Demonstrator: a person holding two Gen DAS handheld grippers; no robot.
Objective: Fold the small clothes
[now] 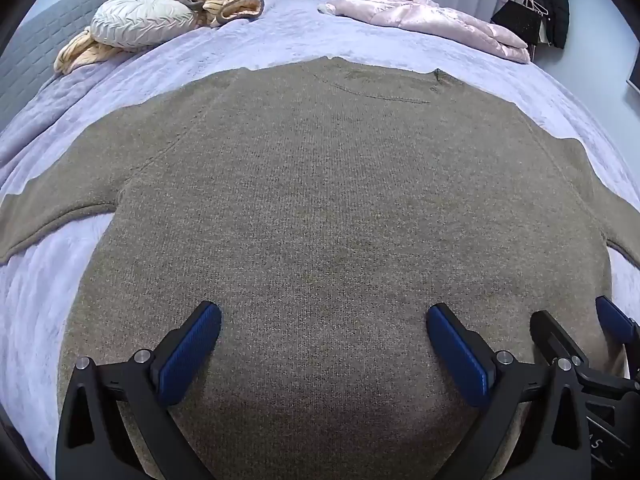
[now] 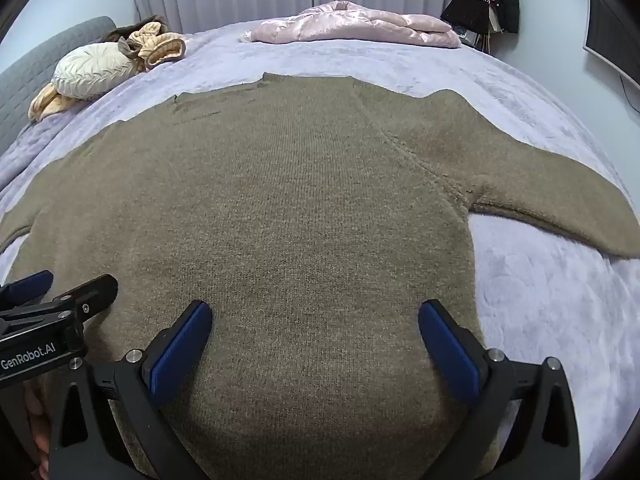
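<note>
Olive-brown knitted sweater (image 1: 320, 208) lies flat, neck away, hem beneath both side-by-side grippers, left gripper (image 1: 324, 328) and right gripper (image 2: 316, 324), each spread wide, holding nothing.

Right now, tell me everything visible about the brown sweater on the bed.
The brown sweater is a coarse, fuzzy-looking olive-brown knit, spread flat and unfolded on the lavender bedspread. Its collar edge points toward the far side, with both sleeves stretched outward; the right sleeve angles off to the side. Raglan-style seams run from collar to underarms. The left gripper and right gripper are open above its lower part, gripping nothing.
</note>
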